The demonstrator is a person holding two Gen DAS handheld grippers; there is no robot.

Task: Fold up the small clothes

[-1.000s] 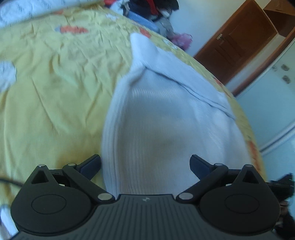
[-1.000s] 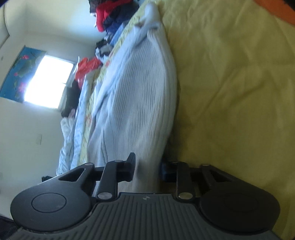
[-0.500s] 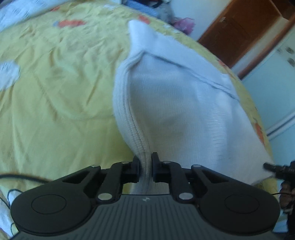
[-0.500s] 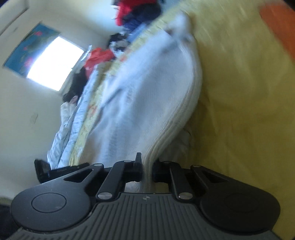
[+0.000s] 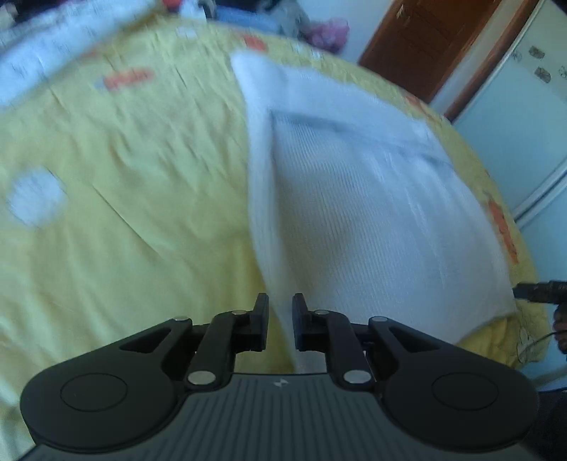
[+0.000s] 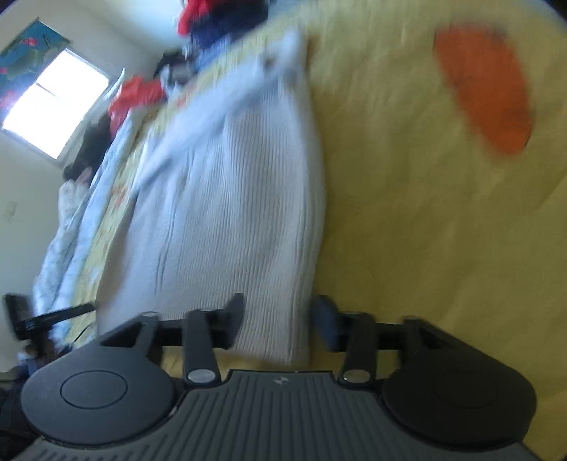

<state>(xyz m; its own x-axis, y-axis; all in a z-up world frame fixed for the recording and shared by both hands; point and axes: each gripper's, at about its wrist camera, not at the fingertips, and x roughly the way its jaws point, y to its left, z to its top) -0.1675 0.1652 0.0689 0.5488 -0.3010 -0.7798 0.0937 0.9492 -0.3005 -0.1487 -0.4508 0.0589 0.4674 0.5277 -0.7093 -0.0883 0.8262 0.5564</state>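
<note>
A white ribbed knit garment (image 5: 354, 212) lies folded on the yellow bedsheet (image 5: 141, 230). My left gripper (image 5: 280, 308) pinches its near left edge, and that edge rises off the sheet into the narrow gap; the jaws are opening slightly. In the right wrist view the same garment (image 6: 241, 212) stretches away from my right gripper (image 6: 280, 312). Its jaws are opening and stand apart, with the garment's near corner between them but not pressed. The tip of the right gripper (image 5: 538, 291) shows at the garment's far right corner.
A brown wooden door (image 5: 425, 46) and a white cabinet (image 5: 524, 106) stand beyond the bed. A pile of red and dark clothes (image 6: 219, 25) lies at the bed's far end, below a bright window (image 6: 53, 103). The sheet carries an orange print (image 6: 485, 99).
The left jaws went from wide open to shut on the garment's edge and lifted it. The right jaws shut on the near edge, then opened again. Both hands rose.
</note>
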